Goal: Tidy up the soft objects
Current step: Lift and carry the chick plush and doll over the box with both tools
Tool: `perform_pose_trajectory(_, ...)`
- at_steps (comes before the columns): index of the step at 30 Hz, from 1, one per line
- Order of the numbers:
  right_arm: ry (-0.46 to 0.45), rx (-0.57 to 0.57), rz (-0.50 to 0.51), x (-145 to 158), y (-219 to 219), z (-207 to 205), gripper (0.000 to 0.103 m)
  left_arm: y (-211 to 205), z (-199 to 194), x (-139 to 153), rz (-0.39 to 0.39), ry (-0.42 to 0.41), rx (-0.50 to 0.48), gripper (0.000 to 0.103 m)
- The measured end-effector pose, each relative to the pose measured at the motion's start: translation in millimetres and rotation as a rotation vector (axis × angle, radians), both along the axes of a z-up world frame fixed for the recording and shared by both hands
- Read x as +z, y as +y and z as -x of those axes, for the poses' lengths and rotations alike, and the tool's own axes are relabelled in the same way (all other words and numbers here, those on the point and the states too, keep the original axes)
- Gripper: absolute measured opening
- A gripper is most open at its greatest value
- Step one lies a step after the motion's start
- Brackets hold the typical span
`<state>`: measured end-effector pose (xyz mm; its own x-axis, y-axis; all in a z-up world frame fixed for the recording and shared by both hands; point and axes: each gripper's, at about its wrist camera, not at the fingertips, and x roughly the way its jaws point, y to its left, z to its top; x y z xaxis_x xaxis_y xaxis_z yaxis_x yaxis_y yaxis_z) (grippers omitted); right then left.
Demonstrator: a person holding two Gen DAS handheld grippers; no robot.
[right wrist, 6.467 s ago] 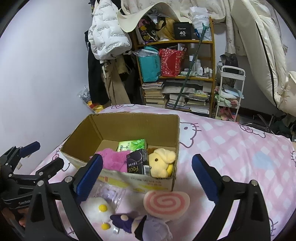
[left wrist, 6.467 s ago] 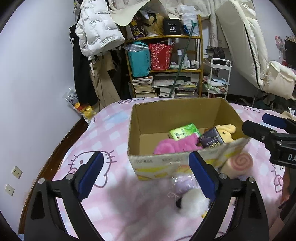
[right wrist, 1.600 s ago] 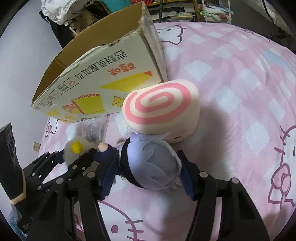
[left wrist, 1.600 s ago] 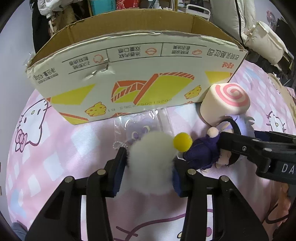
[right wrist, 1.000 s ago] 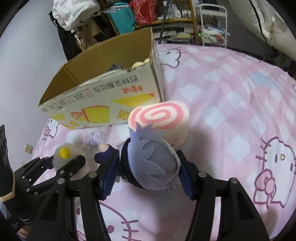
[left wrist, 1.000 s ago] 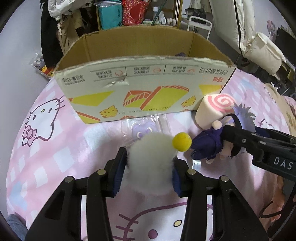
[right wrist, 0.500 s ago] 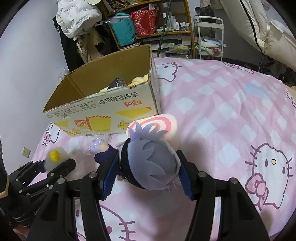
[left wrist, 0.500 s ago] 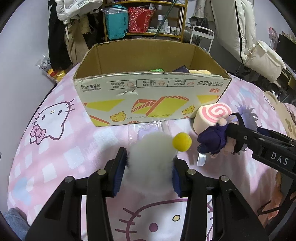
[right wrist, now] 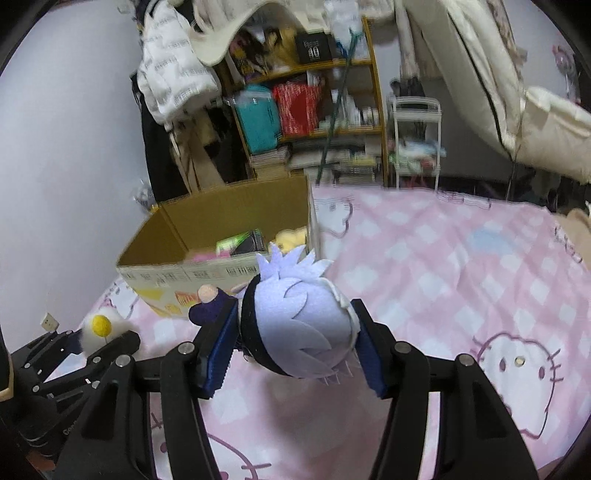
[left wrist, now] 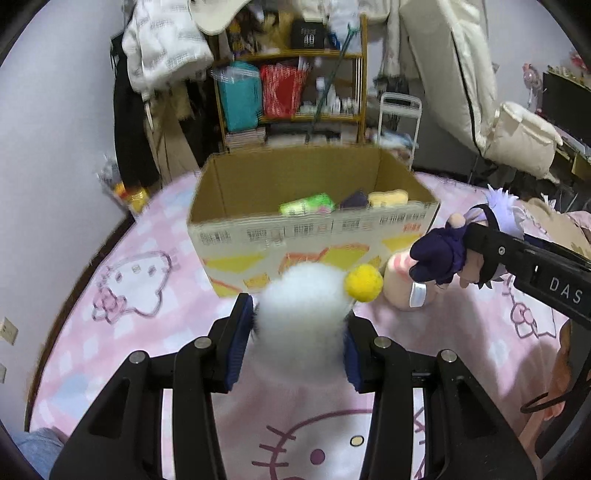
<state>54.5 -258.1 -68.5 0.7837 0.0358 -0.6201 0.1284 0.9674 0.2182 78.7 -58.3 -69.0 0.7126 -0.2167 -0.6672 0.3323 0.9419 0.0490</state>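
An open cardboard box (left wrist: 314, 236) fills mid-frame; a swirl cushion (left wrist: 400, 284) leans beside it. Left gripper (left wrist: 297, 332) jaws squeeze a fluffy white pompom toy (left wrist: 301, 314); right gripper (right wrist: 291, 343) jaws clamp a felt-haired doll (right wrist: 299, 325).

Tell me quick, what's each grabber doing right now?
Left gripper: closed on the fluffy white plush with a yellow pom-pom.
Right gripper: closed on the lavender-haired doll in dark purple clothes.

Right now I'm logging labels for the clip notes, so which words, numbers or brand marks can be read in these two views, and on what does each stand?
"DAS": white letters on the black arm of the right tool, cut off at the picture's edge.
"40": on the small black box on the wooden shelf; the right wrist view looks more like "49".
Printed panels along the brown cardboard box: too blurred to read.
Raised lettering on the left tool body: too dark to read.
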Motion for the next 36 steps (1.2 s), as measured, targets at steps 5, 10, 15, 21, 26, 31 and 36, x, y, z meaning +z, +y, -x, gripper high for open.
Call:
perform_pose_trajectory(5,-0.148,-0.003,-0.003,25,-2,12,0.063,3,13,25,-0.008,-0.119,0.016,0.043)
perform_pose_trajectory(10,-0.232,0.003,-0.018,48,-7,12,0.063,15,21,56,0.098,-0.199,-0.024,0.043)
perform_pose_trajectory(15,-0.287,0.020,-0.015,71,-9,1,0.063,20,20,87,0.096,-0.316,0.001,0.043)
perform_pose_trajectory(21,-0.355,0.046,0.011,103,-10,-23,0.063,24,0,118,0.103,-0.389,0.036,0.043)
perform_pose_trajectory(26,-0.405,0.055,0.014,120,-11,-37,0.063,18,-17,136,0.068,-0.471,0.046,0.044)
perform_pose_trajectory(31,-0.441,0.055,0.025,127,-12,-55,0.063,19,-36,152,0.137,-0.491,0.038,0.044)
perform_pose_trajectory(36,-0.433,0.051,0.000,112,-15,-67,0.063,16,-51,144,0.144,-0.506,0.034,0.044)
